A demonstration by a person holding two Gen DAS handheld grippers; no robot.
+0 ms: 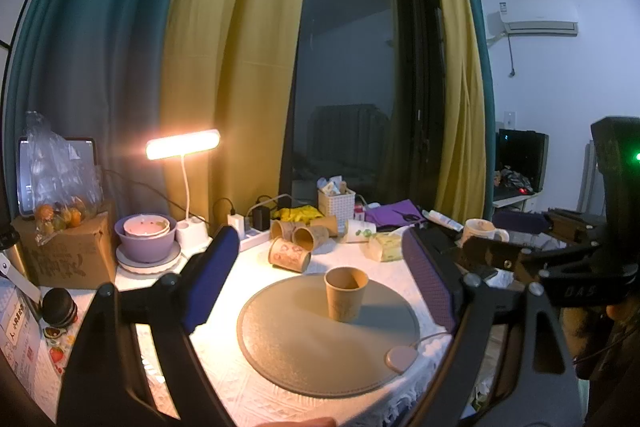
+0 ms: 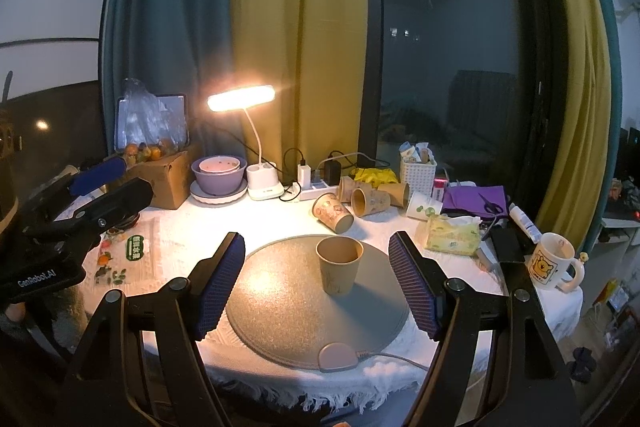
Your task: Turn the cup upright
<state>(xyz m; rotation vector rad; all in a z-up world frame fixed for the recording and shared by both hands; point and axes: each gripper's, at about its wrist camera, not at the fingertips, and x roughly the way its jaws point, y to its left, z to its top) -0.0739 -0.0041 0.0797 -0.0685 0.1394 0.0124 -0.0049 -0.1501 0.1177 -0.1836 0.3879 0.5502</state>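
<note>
brown paper cup (image 2: 339,265) upright mid round grey mat (image 2: 280,311), white fringed tablecloth (image 2: 256,223); left gripper (image 1: 320,277) and right gripper (image 2: 316,283) jaws apart, empty

The brown paper cup (image 2: 339,265) looks matt and thin. The round grey mat (image 2: 280,307) below it has a fine grainy, leather-like surface. The white cloth (image 2: 192,227) on the table is woven with a fringe. The blue ribbed pads (image 2: 218,281) look like rubber on matt black plastic. The white cartoon mug (image 2: 554,261) is glossy ceramic.

Black gripper (image 2: 316,283) frames — ribbed blue pads (image 2: 218,283), silver screws (image 2: 113,295).
</note>
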